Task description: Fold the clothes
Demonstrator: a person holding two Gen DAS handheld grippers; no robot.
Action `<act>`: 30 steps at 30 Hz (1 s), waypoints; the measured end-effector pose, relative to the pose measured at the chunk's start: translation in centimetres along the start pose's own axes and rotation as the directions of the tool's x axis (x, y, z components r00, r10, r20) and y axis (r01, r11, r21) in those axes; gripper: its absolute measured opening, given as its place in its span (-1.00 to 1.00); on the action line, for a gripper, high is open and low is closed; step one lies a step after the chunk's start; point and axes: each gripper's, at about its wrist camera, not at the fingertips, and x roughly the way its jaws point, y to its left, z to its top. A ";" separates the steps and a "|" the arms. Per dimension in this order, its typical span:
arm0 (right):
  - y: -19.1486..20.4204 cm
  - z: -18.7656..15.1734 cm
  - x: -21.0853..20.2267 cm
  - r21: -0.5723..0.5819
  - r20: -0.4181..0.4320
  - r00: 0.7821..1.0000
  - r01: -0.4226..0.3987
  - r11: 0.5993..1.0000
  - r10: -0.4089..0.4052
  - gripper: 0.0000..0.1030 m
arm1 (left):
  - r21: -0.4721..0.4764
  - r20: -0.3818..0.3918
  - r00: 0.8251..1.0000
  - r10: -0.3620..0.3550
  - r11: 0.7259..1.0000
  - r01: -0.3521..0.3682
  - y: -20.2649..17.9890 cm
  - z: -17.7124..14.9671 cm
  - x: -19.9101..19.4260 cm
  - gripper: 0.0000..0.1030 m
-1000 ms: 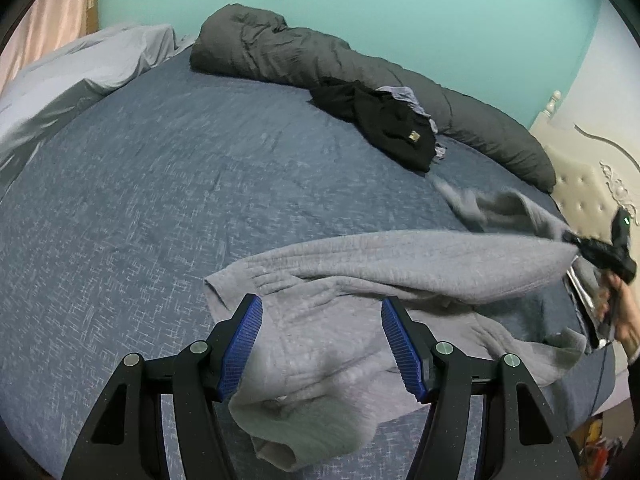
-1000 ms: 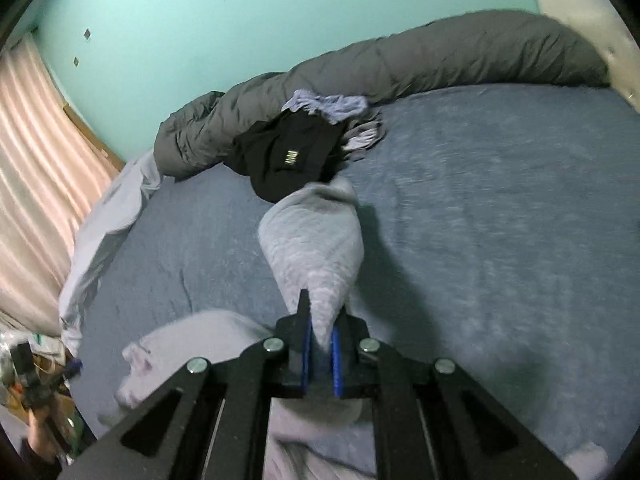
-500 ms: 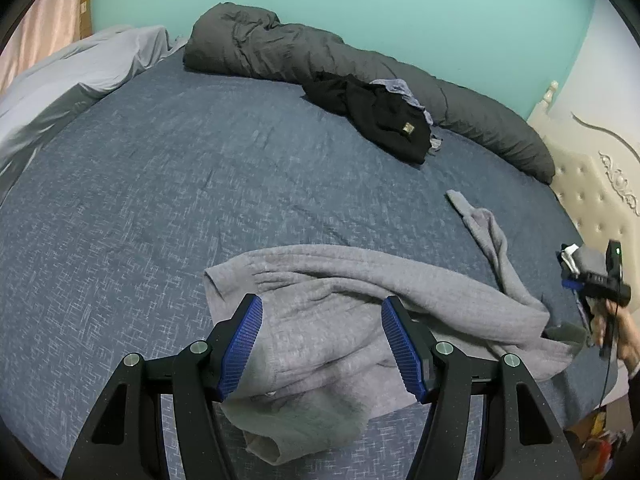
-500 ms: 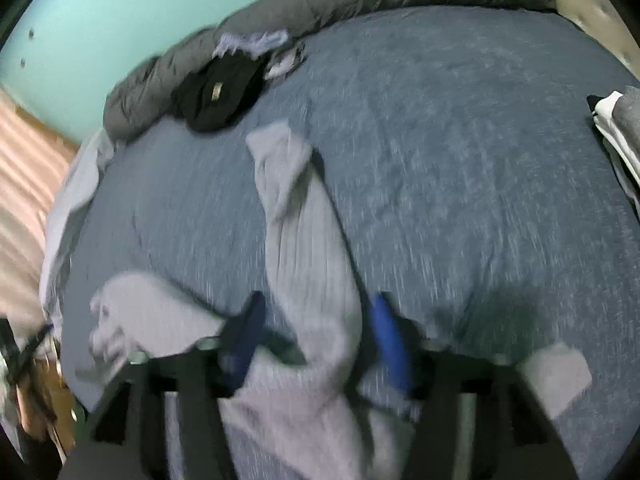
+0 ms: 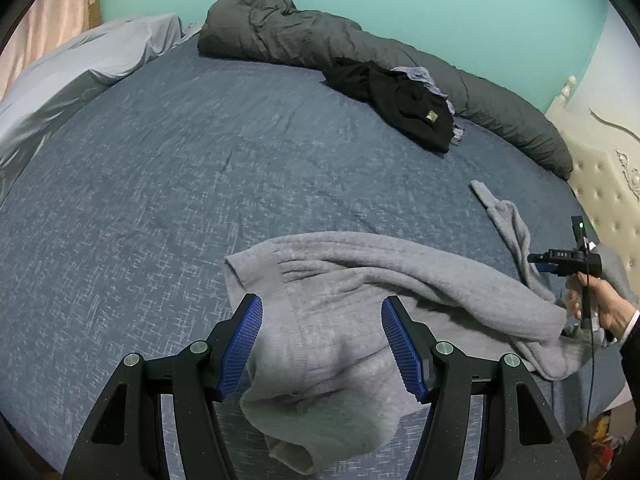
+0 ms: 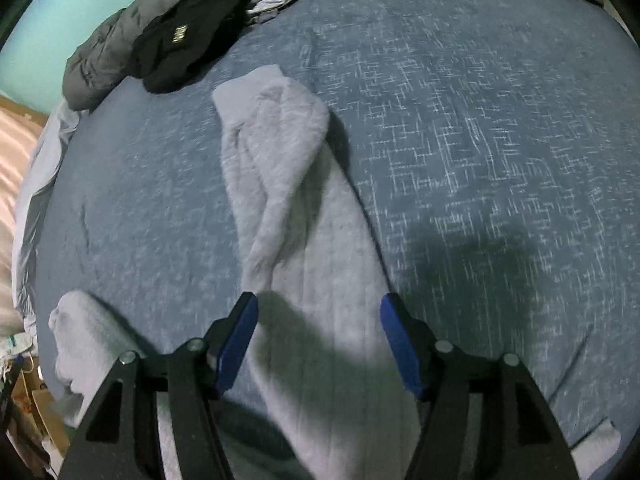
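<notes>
A grey knitted sweater (image 5: 352, 320) lies crumpled on the blue bedspread (image 5: 160, 184) near the bed's front edge. My left gripper (image 5: 322, 344) hovers open over its bunched body, with nothing between the blue pads. One sleeve (image 6: 276, 160) stretches flat across the bed in the right wrist view, cuff pointing away. My right gripper (image 6: 318, 344) stands open above that sleeve's lower part, holding nothing. From the left wrist view the right gripper (image 5: 560, 260) shows at the far right, held by a hand (image 5: 600, 300).
A black garment (image 5: 404, 100) and a bluish one lie against a rolled dark grey duvet (image 5: 320, 44) at the far side. A pale grey sheet (image 5: 80, 64) is heaped at the left. A cream tufted headboard (image 5: 608, 192) stands at the right.
My right gripper was shut on the sleeve and held it lifted; it has opened and the sleeve now lies flat on the bed. The left gripper stayed open over the sweater.
</notes>
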 end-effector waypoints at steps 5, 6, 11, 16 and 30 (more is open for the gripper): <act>0.1 0.0 1.1 -0.032 -0.022 1.000 -0.002 0.999 0.001 -0.31 | -0.017 -0.016 1.000 0.000 1.000 0.000 0.3 -0.3 0.8 0.29; 0.1 -0.1 1.0 -0.033 -0.016 1.000 -0.006 0.999 0.005 -0.51 | -0.017 -0.018 1.000 -0.003 1.000 0.003 0.2 -0.3 0.9 0.29; 0.1 -0.5 -0.2 -0.069 0.029 1.000 -0.005 0.998 0.007 -0.87 | 0.004 -0.017 1.000 -0.016 1.000 0.016 -0.8 -0.3 0.8 0.29; -0.7 -0.6 -3.7 -0.073 0.127 0.992 -0.009 0.997 0.018 -0.89 | 0.010 -0.005 1.000 -0.026 1.000 0.026 -1.4 0.1 0.3 0.29; -6.6 -2.9 -16.5 0.029 0.360 0.933 -0.048 0.998 0.035 -0.90 | 0.019 0.010 0.997 -0.074 0.997 0.074 -4.0 0.7 -0.4 0.29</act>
